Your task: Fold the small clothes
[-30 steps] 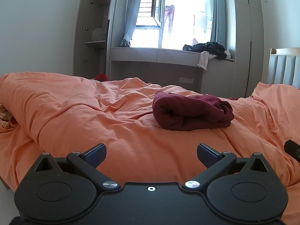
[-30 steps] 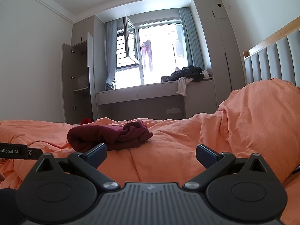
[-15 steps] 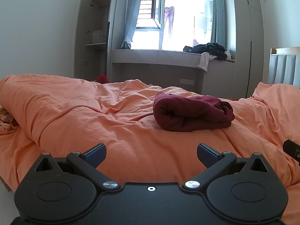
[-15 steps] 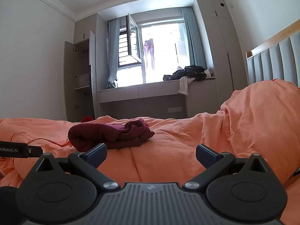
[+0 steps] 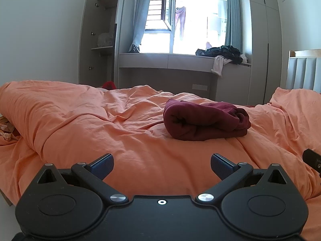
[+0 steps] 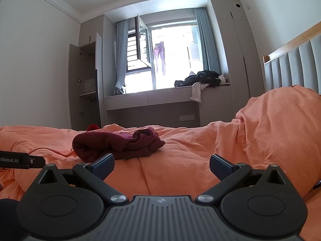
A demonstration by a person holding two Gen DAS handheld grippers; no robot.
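Note:
A dark red garment [image 5: 204, 121] lies folded in a thick bundle on the orange duvet [image 5: 100, 124]. In the right wrist view the garment [image 6: 116, 143] sits ahead and to the left. My left gripper [image 5: 162, 163] is open and empty, low over the duvet, well short of the garment. My right gripper [image 6: 162, 163] is open and empty, also short of the garment. A part of the left gripper [image 6: 18, 159] shows at the left edge of the right wrist view.
A window bench [image 5: 180, 60] with a heap of dark clothes [image 5: 222, 53] stands beyond the bed. An open wardrobe [image 5: 100, 40] is at the back left. A padded headboard [image 6: 293, 66] and raised duvet [image 6: 280, 124] are at the right.
Both wrist views have tilted slightly upward, so the room sits a little lower in frame. The garment has not moved and both grippers stay open.

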